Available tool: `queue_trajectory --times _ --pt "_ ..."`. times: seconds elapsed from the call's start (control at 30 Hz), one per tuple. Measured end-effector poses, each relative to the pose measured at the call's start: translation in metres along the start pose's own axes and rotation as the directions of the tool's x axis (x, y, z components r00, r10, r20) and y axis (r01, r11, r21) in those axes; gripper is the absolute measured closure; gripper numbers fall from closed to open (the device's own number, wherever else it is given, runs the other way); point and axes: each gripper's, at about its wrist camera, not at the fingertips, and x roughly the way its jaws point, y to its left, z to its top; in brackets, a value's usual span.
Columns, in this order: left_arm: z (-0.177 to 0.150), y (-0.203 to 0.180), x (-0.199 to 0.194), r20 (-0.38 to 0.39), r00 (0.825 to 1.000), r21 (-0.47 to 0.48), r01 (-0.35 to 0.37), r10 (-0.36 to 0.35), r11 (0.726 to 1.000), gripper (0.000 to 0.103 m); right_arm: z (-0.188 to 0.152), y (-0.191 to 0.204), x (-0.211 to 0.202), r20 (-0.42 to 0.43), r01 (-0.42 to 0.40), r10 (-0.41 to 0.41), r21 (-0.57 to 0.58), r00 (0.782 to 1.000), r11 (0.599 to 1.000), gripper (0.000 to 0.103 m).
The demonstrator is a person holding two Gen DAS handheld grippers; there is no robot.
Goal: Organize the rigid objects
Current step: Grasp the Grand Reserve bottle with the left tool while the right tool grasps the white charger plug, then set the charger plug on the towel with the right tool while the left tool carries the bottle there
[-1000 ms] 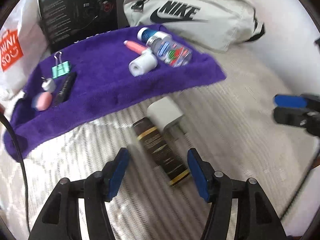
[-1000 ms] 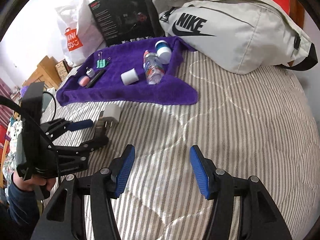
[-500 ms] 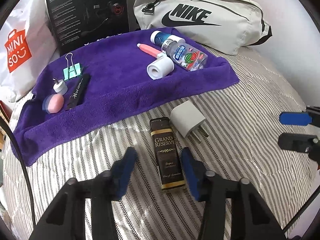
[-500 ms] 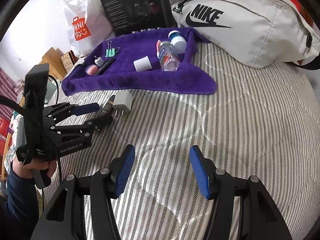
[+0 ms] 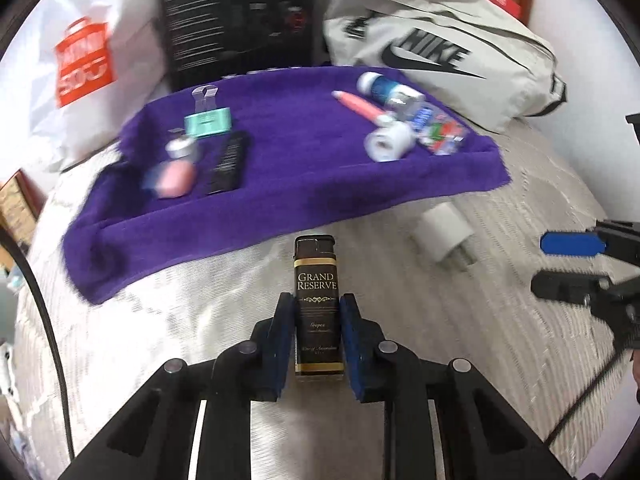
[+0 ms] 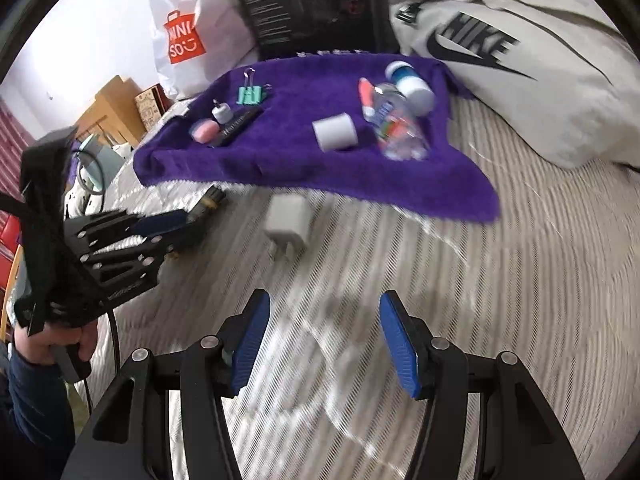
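Observation:
My left gripper [image 5: 316, 320] is shut on a dark brown "Grand Reserve" lighter [image 5: 317, 280], its blue pads pressed to both long sides just above the striped bedspread. The right wrist view shows that same left gripper [image 6: 188, 220] from the side with the lighter's end [image 6: 210, 198] poking out. A white charger plug [image 5: 444, 236] [image 6: 287, 224] lies on the bed to the right of it. My right gripper [image 6: 324, 340] hangs open over bare bedspread, holding nothing. A purple towel [image 5: 304, 168] [image 6: 304, 160] behind carries several small items.
On the towel lie a teal binder clip [image 5: 208, 122], a pink eraser [image 5: 174, 178], a black tube [image 5: 226, 164], a white roll [image 5: 388, 144] and a clear bottle [image 5: 432, 128]. A grey Nike bag [image 5: 440, 52], a black box [image 5: 240, 16] and a white Miniso bag [image 5: 80, 64] line the back.
My left gripper has gone from open around the lighter to shut on it. The right gripper has moved nearer to the charger plug and stays open.

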Motion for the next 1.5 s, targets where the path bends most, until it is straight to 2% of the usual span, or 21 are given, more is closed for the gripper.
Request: queue_trajectory --times 0.17,0.27,0.37,0.43,0.57,0.7,0.83,1.17,1.5 --pt "-0.011 0.029 -0.008 0.005 0.998 -0.038 -0.062 0.062 0.997 0.080 0.022 0.019 0.024 0.019 -0.016 0.016 -0.003 1.000 1.000 0.046" --pt "-0.017 0.041 -0.008 0.000 0.998 -0.066 -0.067 0.067 0.996 0.080 0.030 0.027 0.040 0.012 0.002 -0.001 -0.006 1.000 1.000 0.046" --pt "-0.022 0.048 -0.006 -0.008 0.998 -0.074 -0.068 0.067 0.995 0.080 0.035 0.031 0.049 0.016 0.055 -0.055 -0.005 0.998 0.998 0.052" --pt "-0.024 0.051 -0.007 -0.003 0.999 -0.088 -0.053 0.053 0.995 0.080 0.035 0.033 0.053 0.015 0.076 -0.075 -0.018 0.997 0.997 0.063" --pt "-0.024 0.051 -0.007 -0.002 0.999 -0.087 -0.051 0.051 0.995 0.080 0.035 0.035 0.058 0.031 0.104 -0.103 -0.047 0.994 0.993 0.072" --pt "-0.026 0.051 -0.009 -0.008 0.999 -0.078 -0.051 0.050 0.996 0.080 0.029 0.029 0.049 0.000 0.079 -0.079 -0.065 0.997 0.995 0.073" --pt "-0.030 0.051 -0.012 -0.010 0.998 -0.069 -0.059 0.058 0.996 0.080 0.015 0.024 0.041 -0.043 0.092 -0.097 -0.116 0.994 0.989 0.073" --pt "-0.023 0.049 -0.004 -0.010 0.998 -0.069 -0.069 0.069 0.995 0.079 0.006 0.031 0.041 0.008 0.154 -0.155 -0.168 0.988 0.974 0.074" --pt "-0.027 0.058 -0.017 0.004 1.000 -0.102 -0.007 0.007 0.995 0.081 0.007 0.022 0.031 -0.009 0.077 -0.079 -0.130 0.997 0.989 0.076"
